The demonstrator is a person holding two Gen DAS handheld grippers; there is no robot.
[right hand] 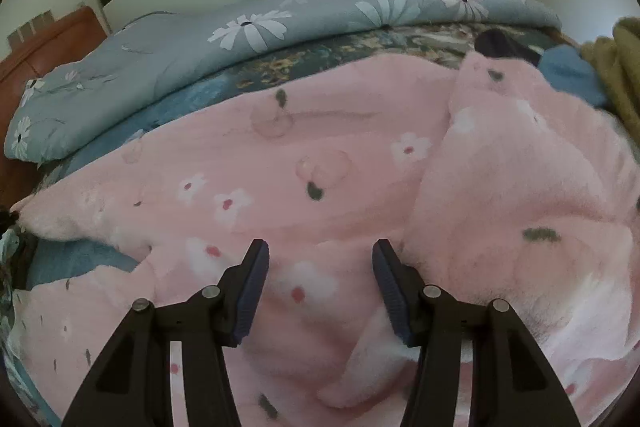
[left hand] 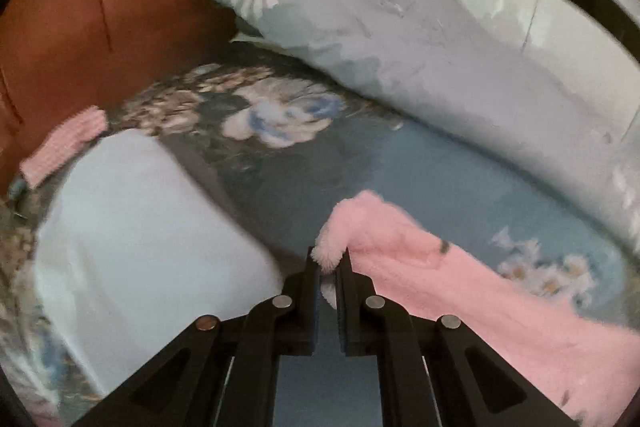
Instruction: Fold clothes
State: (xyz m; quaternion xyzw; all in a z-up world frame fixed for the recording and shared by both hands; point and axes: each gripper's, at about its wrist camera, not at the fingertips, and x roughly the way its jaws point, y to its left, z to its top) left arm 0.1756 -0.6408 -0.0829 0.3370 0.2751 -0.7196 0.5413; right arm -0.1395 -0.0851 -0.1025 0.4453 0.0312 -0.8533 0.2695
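Bed, folding in hand; items listed left to right.

1. Left tongs [left hand: 329, 259]: jaws drawn narrow, pinched on a fluffy corner tip of the pink fleece garment [left hand: 460, 291]. From this grip the cloth runs away to the right and toward the near edge of the bed.

2. Folded pale blue cloth [left hand: 140, 235]: lies just left of the left tongs, near the brown headboard [left hand: 100, 7]. A small pink knitted piece [left hand: 64, 143] sits at its far side, against the headboard.

3. Pink fleece garment [right hand: 320, 155], printed with white flowers and cherries: spread flat across the middle of the floral bedsheet [right hand: 304, 67], its long axis running left to right along the bed, one rumpled part heaped at its right end.

4. Right tongs [right hand: 320, 255]: jaws about half open, holding nothing, poised over the near edge of the garment with fleece showing between the fingers.

5. Daisy-print quilt [right hand: 240, 39]: rolled along the far edge of the bed.

Judgement: left hand has its corner; the right hand is nearer the free edge and must close on it before any fold is carried.
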